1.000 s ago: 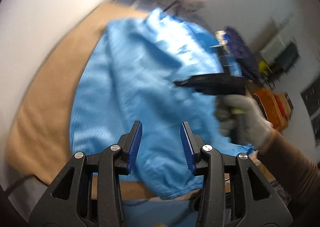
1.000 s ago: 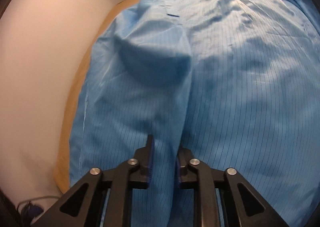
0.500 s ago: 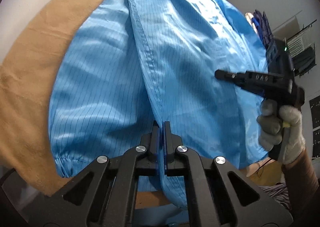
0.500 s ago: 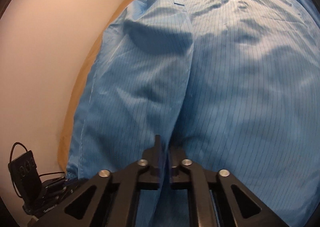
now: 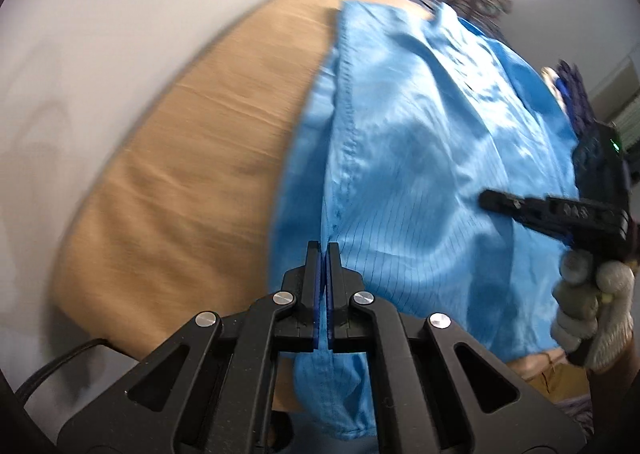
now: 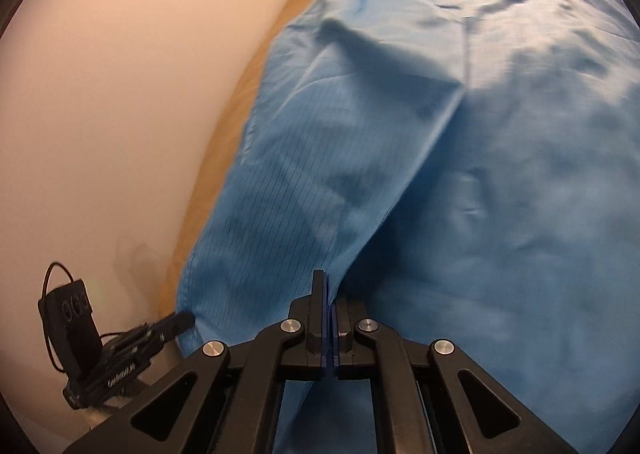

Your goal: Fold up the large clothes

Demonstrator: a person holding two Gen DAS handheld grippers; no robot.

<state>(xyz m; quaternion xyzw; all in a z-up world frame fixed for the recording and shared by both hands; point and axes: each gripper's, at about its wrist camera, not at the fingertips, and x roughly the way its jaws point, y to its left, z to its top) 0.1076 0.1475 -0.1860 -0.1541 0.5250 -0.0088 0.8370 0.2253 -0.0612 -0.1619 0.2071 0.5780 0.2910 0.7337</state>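
We see the blue garment [image 5: 420,158] spread over the tan tabletop [image 5: 192,182]. Our left hand-held gripper [image 5: 323,254] is clenched on a seamed fold at its near edge; our right hand-held gripper [image 6: 328,294] pinches a raised ridge of the same cloth.

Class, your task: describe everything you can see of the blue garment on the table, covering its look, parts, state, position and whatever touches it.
The light blue pinstriped garment is thin, slightly shiny fabric, wrinkled, with a stitched seam running along a raised fold. It lies spread on the tan wooden table, its near edge hanging over the front. A sleeve with a gathered cuff droops below the left claw, which is shut on that fold. The right claw is also shut on a pinched ridge of the cloth.
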